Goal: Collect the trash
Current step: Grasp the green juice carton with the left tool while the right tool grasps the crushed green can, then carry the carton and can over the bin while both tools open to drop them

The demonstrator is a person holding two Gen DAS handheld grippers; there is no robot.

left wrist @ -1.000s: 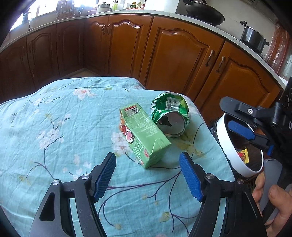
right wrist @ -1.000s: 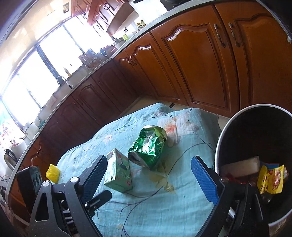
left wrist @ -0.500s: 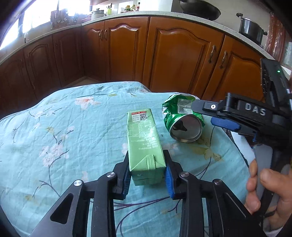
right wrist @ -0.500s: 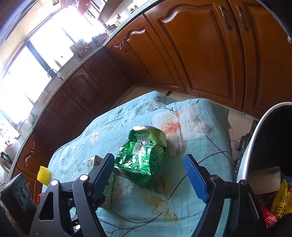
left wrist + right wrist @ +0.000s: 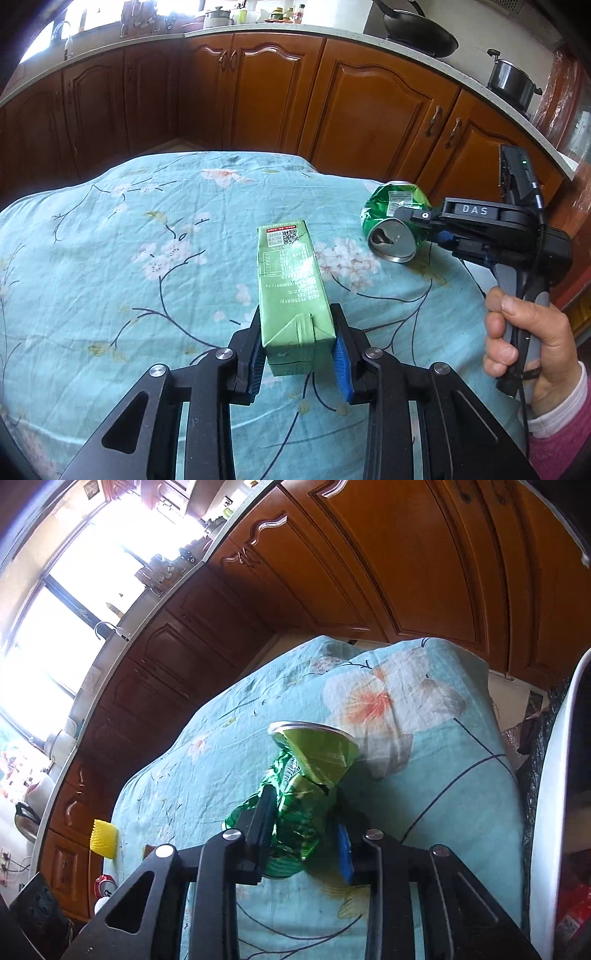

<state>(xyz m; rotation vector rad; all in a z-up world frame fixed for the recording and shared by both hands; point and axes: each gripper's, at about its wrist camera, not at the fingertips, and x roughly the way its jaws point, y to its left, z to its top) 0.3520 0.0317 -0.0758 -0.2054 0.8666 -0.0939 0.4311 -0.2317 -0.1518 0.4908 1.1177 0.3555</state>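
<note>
Clamping my left gripper (image 5: 298, 352) on the green carton (image 5: 291, 280) mid-tablecloth (image 5: 110, 258). My right gripper (image 5: 304, 834) squeezes the crushed green can (image 5: 299, 794) near the cloth's right edge, seemingly lifted slightly.

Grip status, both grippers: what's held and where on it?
Left gripper is shut on the green carton, gripping the sides of its folded end. Right gripper is shut on the crushed green can, across its crumpled middle.
</note>
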